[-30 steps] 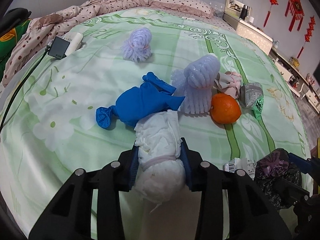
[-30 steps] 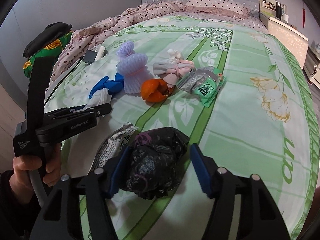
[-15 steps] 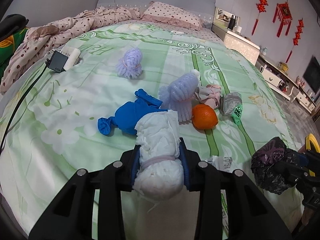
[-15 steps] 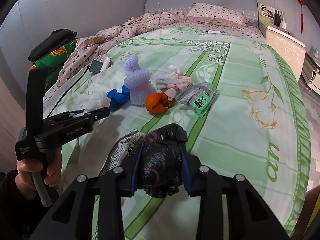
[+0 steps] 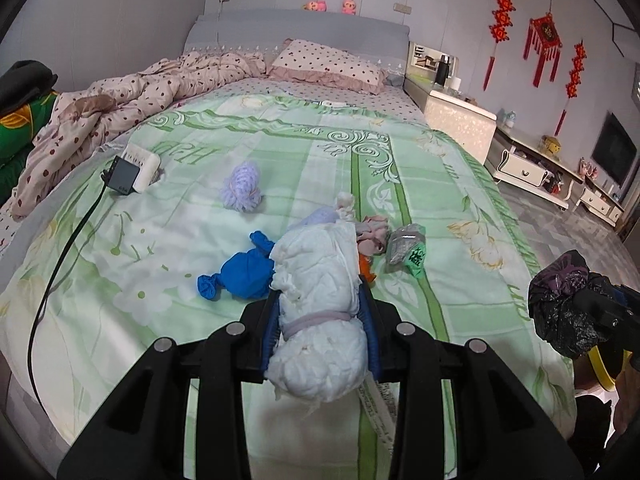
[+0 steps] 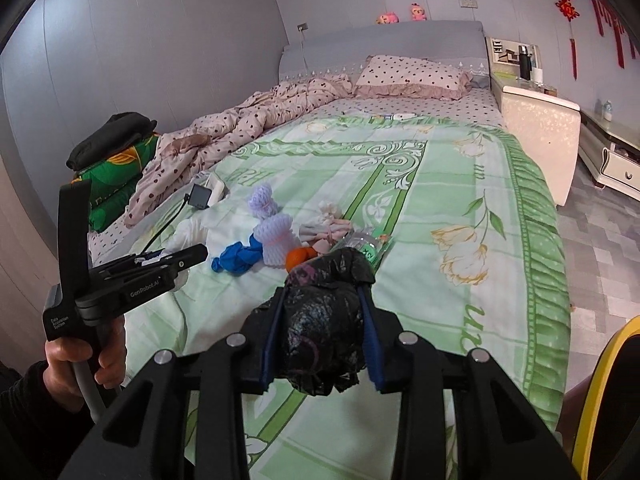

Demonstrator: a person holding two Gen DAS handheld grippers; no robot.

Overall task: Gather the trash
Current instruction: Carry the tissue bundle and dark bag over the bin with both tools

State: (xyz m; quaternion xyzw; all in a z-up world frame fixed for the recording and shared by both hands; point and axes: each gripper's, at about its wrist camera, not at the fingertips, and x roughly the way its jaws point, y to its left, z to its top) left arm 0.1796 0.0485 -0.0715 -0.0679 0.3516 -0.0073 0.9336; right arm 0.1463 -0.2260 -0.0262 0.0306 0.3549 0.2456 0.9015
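1. Right now the bed (image 5: 400,168) fills both of your views, spread with a green floral sheet, with a dotted pink quilt (image 5: 132,108) bunched along its far left side.
2. Your left tool (image 5: 320,316) is clamped on a white tissue bundle (image 5: 320,312) tied with a band; the bundle is held up off the sheet between the blue pads.
3. Your right tool (image 6: 320,328) has just been closing and its pads press on a crumpled black plastic bag (image 6: 324,320), also clear of the bed.
4. Your left hand (image 6: 84,360) grips that tool's handle at the left of the right wrist view.
5. More trash lies mid-bed: a blue glove (image 5: 240,272), two lilac foam nets (image 5: 242,186), an orange (image 6: 298,258), a pink rag (image 5: 372,232) and a green-printed wrapper (image 5: 408,246).
6. A dark charger (image 5: 122,174) with its cord sits near the quilt.
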